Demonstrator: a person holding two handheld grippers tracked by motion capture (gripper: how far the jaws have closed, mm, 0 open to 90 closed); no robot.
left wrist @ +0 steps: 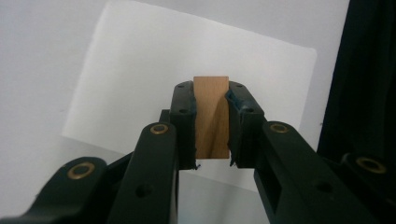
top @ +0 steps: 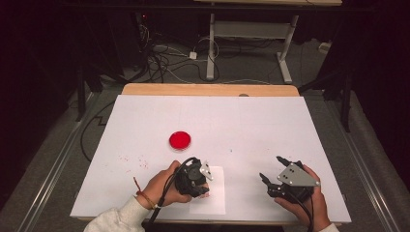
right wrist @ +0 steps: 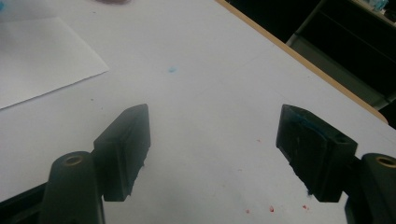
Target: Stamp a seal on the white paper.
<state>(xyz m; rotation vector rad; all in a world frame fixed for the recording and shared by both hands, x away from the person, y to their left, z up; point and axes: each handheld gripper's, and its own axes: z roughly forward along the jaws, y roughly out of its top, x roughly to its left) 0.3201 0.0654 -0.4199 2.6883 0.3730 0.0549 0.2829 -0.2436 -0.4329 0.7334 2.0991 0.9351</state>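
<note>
Wooden block (left wrist: 211, 116) sat clamped between jaws of left hand-held gripper (top: 197, 178), long axis running along jaws, poised directly over white paper sheet (top: 215, 200) on tabletop (top: 251, 125). Right hand-held gripper (top: 273, 169) stood open, empty, well apart rightward; left nearer sheet.

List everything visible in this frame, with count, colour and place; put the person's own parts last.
Wooden block: one, light brown, clamped in the left claw above the paper.
Paper sheet: one, white, near edge of table.
Red dish: one, round, left of table centre.
Table: one, white top, wood edge; red specks by the dish.
Left claw: black, shut on the block.
Right claw: black, open, empty.
Hands: two, one per claw.
</note>
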